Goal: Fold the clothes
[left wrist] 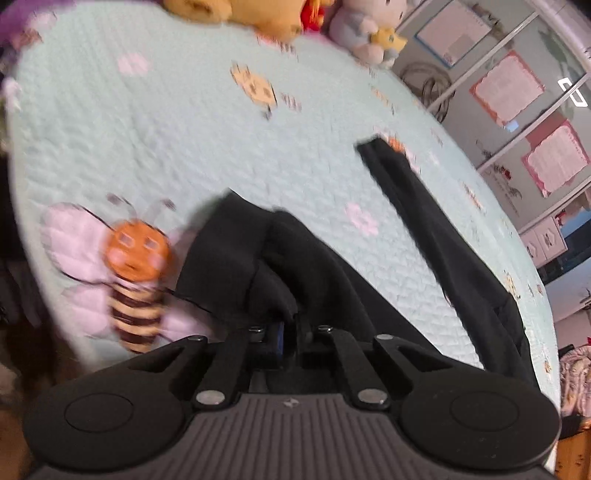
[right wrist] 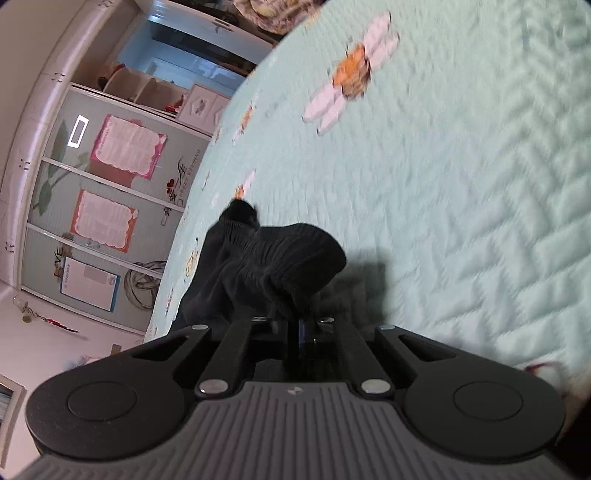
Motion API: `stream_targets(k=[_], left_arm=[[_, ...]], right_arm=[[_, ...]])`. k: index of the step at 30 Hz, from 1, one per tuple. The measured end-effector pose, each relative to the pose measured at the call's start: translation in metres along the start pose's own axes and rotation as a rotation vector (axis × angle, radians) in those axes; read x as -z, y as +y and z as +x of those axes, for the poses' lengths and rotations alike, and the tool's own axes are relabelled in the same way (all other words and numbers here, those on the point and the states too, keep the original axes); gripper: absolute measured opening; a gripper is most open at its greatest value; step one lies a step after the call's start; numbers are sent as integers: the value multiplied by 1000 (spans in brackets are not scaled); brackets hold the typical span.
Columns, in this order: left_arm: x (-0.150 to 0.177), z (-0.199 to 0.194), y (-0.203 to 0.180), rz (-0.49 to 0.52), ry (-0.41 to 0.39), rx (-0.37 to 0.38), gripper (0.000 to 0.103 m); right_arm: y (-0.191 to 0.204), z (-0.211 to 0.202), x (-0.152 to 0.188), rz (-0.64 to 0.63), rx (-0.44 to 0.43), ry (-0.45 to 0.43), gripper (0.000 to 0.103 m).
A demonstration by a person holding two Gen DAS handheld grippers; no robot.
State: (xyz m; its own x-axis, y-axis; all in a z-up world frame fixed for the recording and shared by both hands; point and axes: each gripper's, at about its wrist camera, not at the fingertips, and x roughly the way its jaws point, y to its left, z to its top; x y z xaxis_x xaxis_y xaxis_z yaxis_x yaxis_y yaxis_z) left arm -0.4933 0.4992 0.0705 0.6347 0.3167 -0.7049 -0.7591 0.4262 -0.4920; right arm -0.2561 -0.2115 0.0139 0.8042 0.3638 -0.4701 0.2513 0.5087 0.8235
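A black garment [left wrist: 325, 266] lies partly on a pale green quilted bedspread [left wrist: 147, 147]. One long black part [left wrist: 436, 229] stretches away to the right. My left gripper [left wrist: 291, 325] is shut on a bunched fold of the garment and holds it above the bed. In the right wrist view my right gripper [right wrist: 301, 321] is shut on a ribbed black edge of the same garment [right wrist: 273, 262], lifted over the bedspread [right wrist: 461, 184]. The fingertips of both grippers are hidden in cloth.
Plush toys [left wrist: 280, 14] sit along the far edge of the bed. A bee figure [left wrist: 136, 273] is stitched on the bedspread by my left gripper. A wardrobe with pink papers [right wrist: 125, 147] stands beyond the bed edge.
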Motion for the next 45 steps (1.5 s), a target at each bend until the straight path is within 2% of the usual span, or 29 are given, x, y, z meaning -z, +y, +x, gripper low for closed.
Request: stream_targets(k=[2,4,7,8,9,10,12,14,16,17,18,19,23,28,31,35,39,42,43,44,45], left_arm=[[-3,-15,11,-1,-26,12,3],[-7,-21,22,-14,-18,15,4],[-10,-27,34,-48,-27,-21,6],[-11,-29,36,-64,-29,-31,11],[-14,-32,38,-77,-35,-32,18],[-16,-36,38,-85,-48,-28,23],[-22,-44,32,-78,-69,-5,41],[-26,-49,17,-43,-88,20,48],[-27,-43,-5,2,-90,51,54],[-28,-38,-16,25,-88,69,57],[-27,-32,-29,40,-78,91,57],[-26,-20,-42,50,-56,113,57],[-18,35,-101,98,46,175,57],[-19,112,-166,134,150,201,57],[-23,155,-194,153,170,170,58],[-32,203,-216,168,179,121,58],[-41,243,-221,135,193,84,61],[-47,259,-216,81,160,107,68],[-49,261,-215,72,145,122,67],[-51,262,-214,73,135,124,61],[-51,260,-212,81,124,124,31]], right_arm=[[2,-9,-3,-23,2,-12,2],[4,-18,-6,-46,4,-23,2],[1,-21,-8,-36,12,-14,5],[-1,-20,-8,-9,35,-4,15],[-2,-22,-8,8,67,-10,19],[-1,-28,-9,9,110,-35,20],[8,-43,-12,-14,168,-102,20],[22,-61,-15,-63,153,-163,23],[43,-72,-14,-140,101,-201,29],[52,-69,-9,-164,77,-186,37],[59,-63,-3,-184,54,-162,44],[66,-57,4,-203,31,-138,46],[96,-34,30,-281,-61,-42,48],[104,7,79,-300,-79,150,48],[106,19,102,-326,-75,225,48],[97,28,108,-319,-43,265,48],[89,37,102,-297,-8,267,48],[85,40,101,-293,1,273,48],[87,42,103,-297,7,274,48],[88,44,104,-301,14,274,48],[88,45,105,-304,22,274,48]])
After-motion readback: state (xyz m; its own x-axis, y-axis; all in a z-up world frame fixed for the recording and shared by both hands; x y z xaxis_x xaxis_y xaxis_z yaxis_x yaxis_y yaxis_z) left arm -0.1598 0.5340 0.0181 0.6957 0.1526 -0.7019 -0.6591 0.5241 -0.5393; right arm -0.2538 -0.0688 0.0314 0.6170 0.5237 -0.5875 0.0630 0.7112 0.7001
